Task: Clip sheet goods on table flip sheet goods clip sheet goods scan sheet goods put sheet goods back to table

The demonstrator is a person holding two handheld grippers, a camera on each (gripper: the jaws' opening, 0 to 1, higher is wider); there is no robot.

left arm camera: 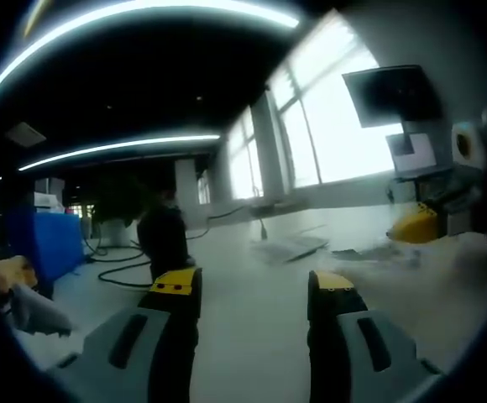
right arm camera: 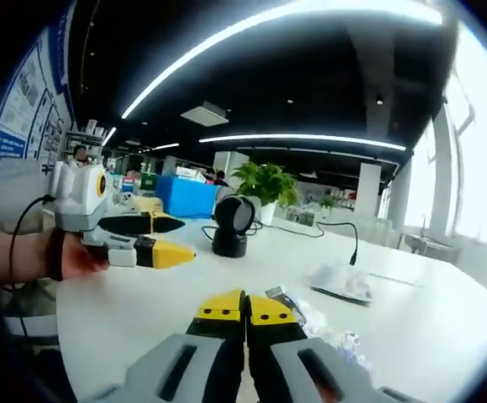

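Sheet goods (right arm camera: 311,317) just beyond closed right gripper (right arm camera: 244,307) jaws

1. In the left gripper view, the flat items (left arm camera: 290,247) on the table (left arm camera: 252,327) are too blurred to identify.
2. In the right gripper view, the right gripper (right arm camera: 244,311) partly hides a crinkled packet (right arm camera: 311,319).

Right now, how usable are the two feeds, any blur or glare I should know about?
Left gripper view: motion-blurred, the windows blown out white and the table washed out, so items on it smear. Right gripper view: sharp, evenly lit by ceiling strips; the crinkly packet by the right gripper and the left gripper read clearly, with fisheye bending at the edges.
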